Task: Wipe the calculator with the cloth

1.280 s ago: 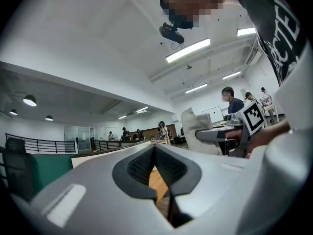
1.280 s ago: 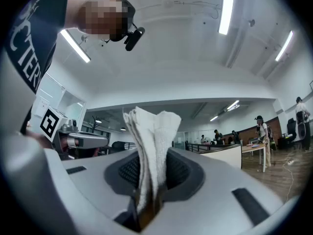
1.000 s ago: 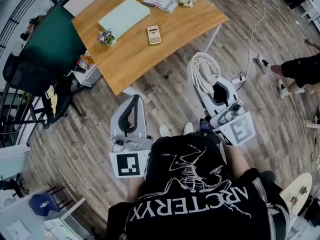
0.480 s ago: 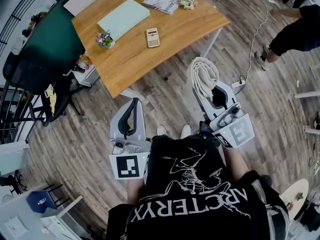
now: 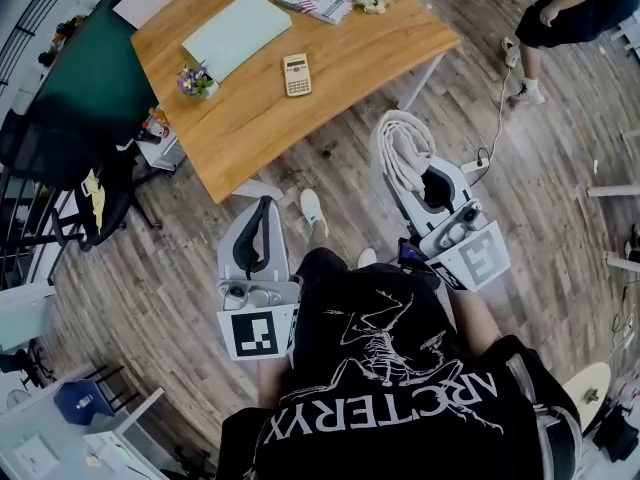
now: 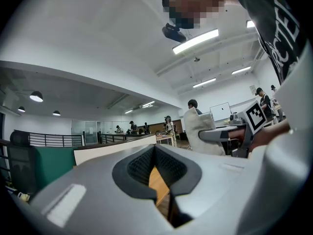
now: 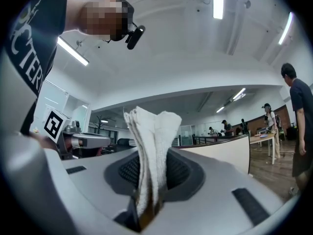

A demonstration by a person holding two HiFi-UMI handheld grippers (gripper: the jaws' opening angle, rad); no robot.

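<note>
Keys on the calculator (image 5: 297,75) are unreadable.

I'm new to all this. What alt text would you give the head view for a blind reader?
Seen from above, a person in a black shirt stands on a wood floor holding two grippers: the right gripper clamps a white cloth, the left gripper is shut and empty. Ahead, a calculator lies on a wooden table.

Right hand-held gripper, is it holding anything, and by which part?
The right hand-held gripper pinches the white cloth by one end; the rest sticks out.
</note>
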